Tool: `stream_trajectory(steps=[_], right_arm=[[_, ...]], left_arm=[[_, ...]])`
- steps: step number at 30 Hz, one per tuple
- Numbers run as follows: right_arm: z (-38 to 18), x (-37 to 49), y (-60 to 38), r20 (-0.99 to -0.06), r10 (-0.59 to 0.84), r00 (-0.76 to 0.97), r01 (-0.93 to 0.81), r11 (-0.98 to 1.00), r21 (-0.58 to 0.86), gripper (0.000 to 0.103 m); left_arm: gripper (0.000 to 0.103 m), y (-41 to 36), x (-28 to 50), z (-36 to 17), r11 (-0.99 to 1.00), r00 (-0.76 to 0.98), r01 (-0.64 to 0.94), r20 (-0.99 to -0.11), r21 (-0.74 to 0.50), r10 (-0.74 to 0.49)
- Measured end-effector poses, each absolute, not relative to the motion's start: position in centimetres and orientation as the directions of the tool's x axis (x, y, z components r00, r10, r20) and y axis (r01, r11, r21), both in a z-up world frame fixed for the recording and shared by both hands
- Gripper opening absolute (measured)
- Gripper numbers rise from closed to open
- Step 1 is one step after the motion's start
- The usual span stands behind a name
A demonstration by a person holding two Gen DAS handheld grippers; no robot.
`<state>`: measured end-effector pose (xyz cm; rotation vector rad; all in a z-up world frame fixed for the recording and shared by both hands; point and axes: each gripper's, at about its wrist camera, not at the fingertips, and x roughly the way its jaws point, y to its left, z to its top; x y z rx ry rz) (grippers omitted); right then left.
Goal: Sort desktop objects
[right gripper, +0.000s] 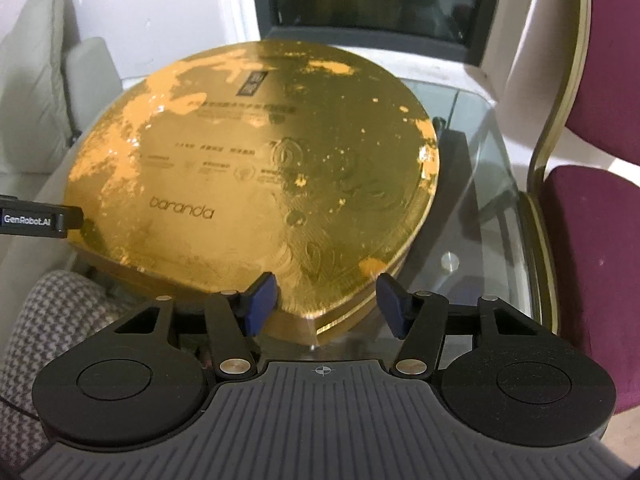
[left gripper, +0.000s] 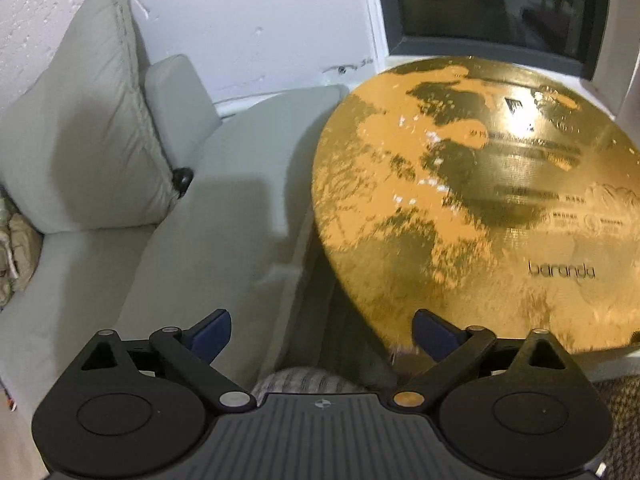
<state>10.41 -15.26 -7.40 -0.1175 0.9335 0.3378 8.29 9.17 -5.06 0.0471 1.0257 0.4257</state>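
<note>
1. A grey sofa (left gripper: 224, 200) with a cushion (left gripper: 76, 132) stands at far left, beside the table (right gripper: 480, 184).
2. The left gripper (left gripper: 322, 334) hovers over the gap between sofa and table, its 2 blue-padded fingers (left gripper: 212, 334) spread wide with nothing between them; its right finger overlaps the box's near edge in view, though contact cannot be told.
3. A gold box (right gripper: 256, 168) (teardrop-shaped, worn, lettered "baranda") lies flat on the glass table, below a dark window (right gripper: 380, 0).
4. The right gripper (right gripper: 326, 304) sits at the box's pointed near end, fingers (right gripper: 262, 304) open on either side of the tip, gripping nothing.
5. A maroon chair (right gripper: 600, 220) stands at right, against the table.
</note>
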Motion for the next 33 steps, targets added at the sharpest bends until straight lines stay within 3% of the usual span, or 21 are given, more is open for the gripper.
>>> stream_trajectory(steps=[3,11,16,33], right_arm=[[-5.8,9.2,-16.2,-0.787,0.284,0.548,-0.334,0.937,0.105,0.061],[0.7,3.9,-18.0,-0.703,0.397,0.59,-0.392,0.902,0.181,0.089],[2.6,1.4,-18.7,-0.686,0.383,0.618,-0.368,0.913,0.179,0.093],[4.1,-2.0,-22.2,-0.725,0.281,0.629,-0.285,0.951,0.121,0.094]], left_arm=[[0.098,8.3,6.7,-3.2,0.933,0.475,-0.303,-0.819,0.192,0.323],[0.102,4.0,2.7,1.7,0.968,0.563,-0.226,-0.796,0.11,0.221],[0.102,1.6,0.7,2.8,0.98,0.58,-0.178,-0.795,0.088,0.177],[0.102,-3.1,-2.4,3.0,0.996,0.621,-0.087,-0.781,0.023,0.072]])
